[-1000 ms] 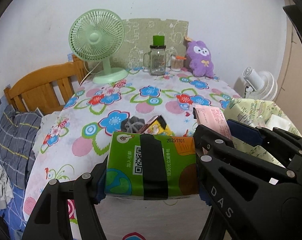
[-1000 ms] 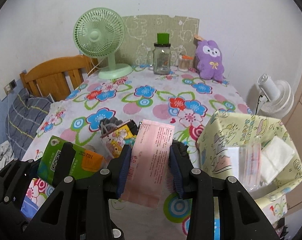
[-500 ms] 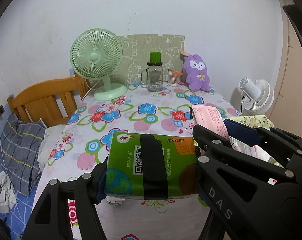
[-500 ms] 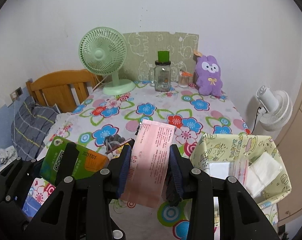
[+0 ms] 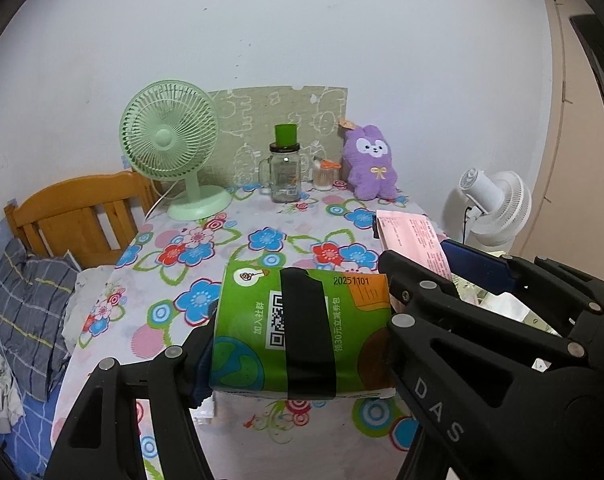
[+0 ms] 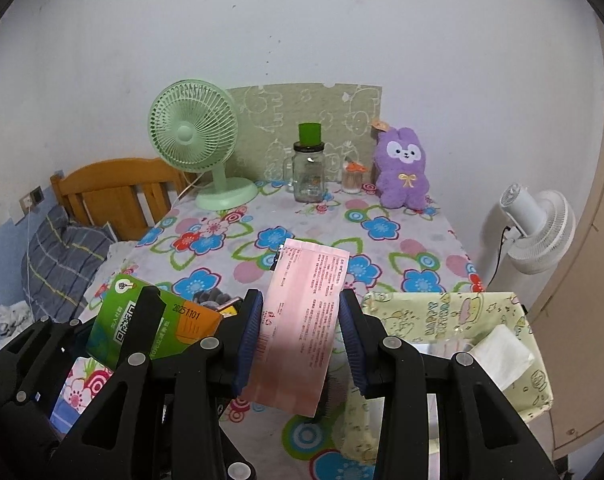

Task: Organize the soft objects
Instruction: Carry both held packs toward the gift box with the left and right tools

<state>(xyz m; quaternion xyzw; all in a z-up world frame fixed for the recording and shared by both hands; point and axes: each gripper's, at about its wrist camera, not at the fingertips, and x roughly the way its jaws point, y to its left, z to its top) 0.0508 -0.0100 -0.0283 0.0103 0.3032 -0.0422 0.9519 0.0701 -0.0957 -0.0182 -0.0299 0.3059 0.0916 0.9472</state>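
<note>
left gripper [image 5: 302, 344] pinches the green tissue pack [image 5: 302, 332], held above the floral table [image 5: 238, 248]. right gripper [image 6: 302, 336] pinches the pink tissue pack [image 6: 302, 320] beside it, next to the yellow-green fabric bin [image 6: 454, 316]. green fan [image 5: 170, 140], glass jar [image 5: 285, 174] and purple plush [image 5: 372, 164] stand along the far edge, well apart.

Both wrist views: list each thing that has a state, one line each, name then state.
Left tongs: shut on the green tissue pack.
Green tissue pack: held off the table.
Right tongs: shut on the pink pack.
Pink pack: held off the table.
Patterned storage box: open-topped, white packs inside.
Glass jar: upright, lidded.
Purple plush: sitting upright.
</note>
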